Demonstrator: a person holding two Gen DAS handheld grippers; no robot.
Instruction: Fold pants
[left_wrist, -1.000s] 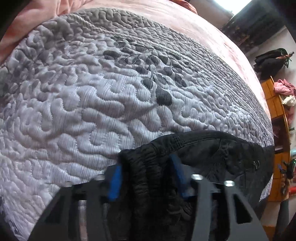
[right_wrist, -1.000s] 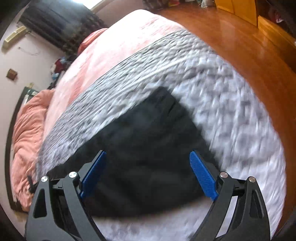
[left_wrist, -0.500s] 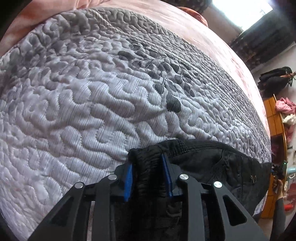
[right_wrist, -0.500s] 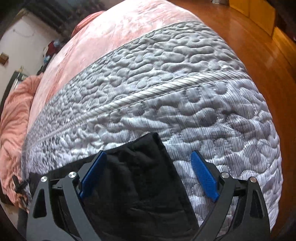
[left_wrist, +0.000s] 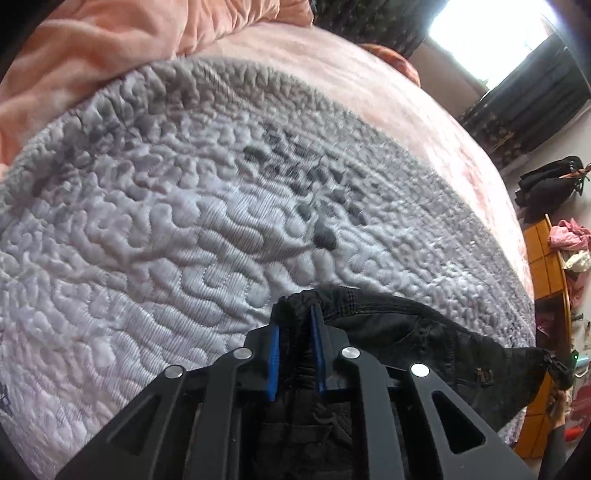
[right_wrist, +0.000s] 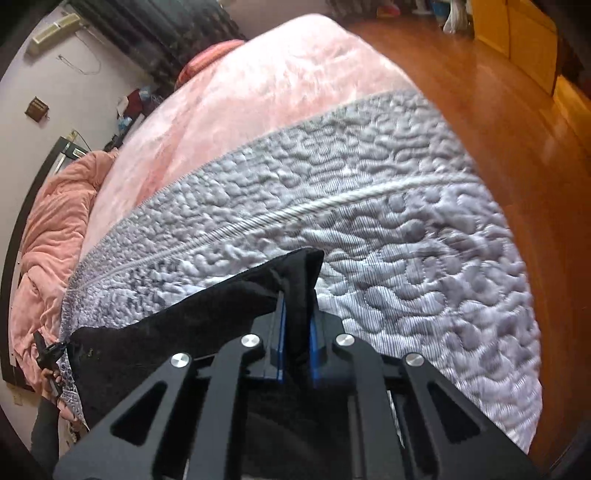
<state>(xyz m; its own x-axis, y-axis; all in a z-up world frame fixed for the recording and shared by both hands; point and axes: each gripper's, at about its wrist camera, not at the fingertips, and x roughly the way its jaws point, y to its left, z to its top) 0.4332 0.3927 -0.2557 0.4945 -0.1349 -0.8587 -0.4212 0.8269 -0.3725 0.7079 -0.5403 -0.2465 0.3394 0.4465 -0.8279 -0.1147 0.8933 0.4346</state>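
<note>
Black pants (left_wrist: 424, 339) lie on a grey quilted bedspread (left_wrist: 166, 240). In the left wrist view my left gripper (left_wrist: 295, 317) is closing its blue pads on a bunched edge of the pants, and the fabric is pinched between them. In the right wrist view my right gripper (right_wrist: 297, 306) is closing on a pointed corner of the pants (right_wrist: 203, 317), which stands up between the pads. The cloth stretches from that corner to the far left, where a hand holds the other gripper (right_wrist: 48, 356). The part of the pants under each gripper is hidden.
A pink blanket (right_wrist: 258, 96) covers the far half of the bed, with a rumpled pink duvet (left_wrist: 92, 44) beside it. Wooden floor (right_wrist: 498, 110) runs along the bed's right side. Orange cabinets (left_wrist: 543, 266) with loose clothes stand by the wall, near dark curtains (left_wrist: 535, 99).
The left jaws narrowed onto the bunched black fabric and the gripper rose a little. The right jaws went from wide open over the pants to pinched on a corner of them.
</note>
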